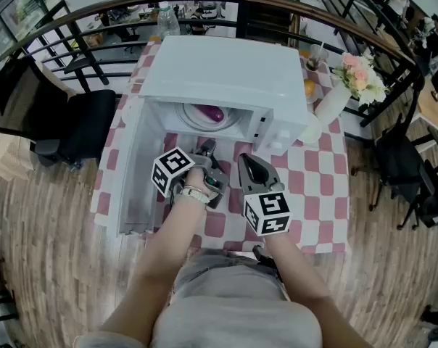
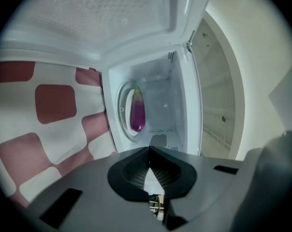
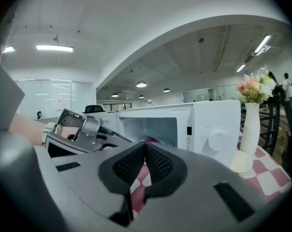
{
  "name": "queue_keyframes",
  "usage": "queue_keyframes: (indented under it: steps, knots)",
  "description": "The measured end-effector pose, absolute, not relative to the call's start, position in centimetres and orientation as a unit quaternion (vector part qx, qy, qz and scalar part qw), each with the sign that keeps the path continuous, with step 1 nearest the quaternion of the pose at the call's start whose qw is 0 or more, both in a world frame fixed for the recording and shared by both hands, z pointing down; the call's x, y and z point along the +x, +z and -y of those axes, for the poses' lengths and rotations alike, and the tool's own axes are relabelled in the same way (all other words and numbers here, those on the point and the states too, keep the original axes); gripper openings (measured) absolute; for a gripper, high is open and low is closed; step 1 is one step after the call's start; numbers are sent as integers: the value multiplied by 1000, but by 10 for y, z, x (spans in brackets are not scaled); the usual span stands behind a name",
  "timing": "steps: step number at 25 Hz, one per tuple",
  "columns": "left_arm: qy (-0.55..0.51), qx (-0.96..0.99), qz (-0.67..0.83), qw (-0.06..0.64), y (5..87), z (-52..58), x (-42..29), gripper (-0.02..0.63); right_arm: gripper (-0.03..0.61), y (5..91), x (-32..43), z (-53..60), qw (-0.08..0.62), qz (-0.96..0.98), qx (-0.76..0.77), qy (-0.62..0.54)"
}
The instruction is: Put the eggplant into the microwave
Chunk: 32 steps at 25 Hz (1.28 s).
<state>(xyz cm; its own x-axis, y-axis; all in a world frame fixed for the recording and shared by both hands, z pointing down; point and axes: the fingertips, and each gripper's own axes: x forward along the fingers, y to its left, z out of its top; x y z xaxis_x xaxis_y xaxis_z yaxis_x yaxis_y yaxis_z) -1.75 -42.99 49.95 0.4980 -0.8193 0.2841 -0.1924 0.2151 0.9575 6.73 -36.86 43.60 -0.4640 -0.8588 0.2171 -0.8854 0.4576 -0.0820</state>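
eggplant: on the round plate inside the open microwave, dead ahead of my left jaws, clear of them | left gripper: my jaws clenched, nothing between | right gripper: my jaws clenched, empty, microwave ahead

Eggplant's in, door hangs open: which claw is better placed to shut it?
Left, likely: the left claw is shut, empty, and nearest the open door; the right claw sits farther right.
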Motion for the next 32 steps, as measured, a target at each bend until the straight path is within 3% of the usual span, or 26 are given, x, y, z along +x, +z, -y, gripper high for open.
queue_keyframes:
  steps: [15, 24, 32]
  knots:
    - [-253, 708, 430, 499, 432, 391, -15, 3, 26, 405, 60, 336, 45, 861, 503, 65]
    - [-209, 823, 450, 277, 383, 367, -5, 3, 26, 392, 60, 327, 31, 863, 503, 36]
    - [-112, 872, 450, 153, 379, 342, 21, 3, 26, 390, 70, 325, 23, 855, 517, 32]
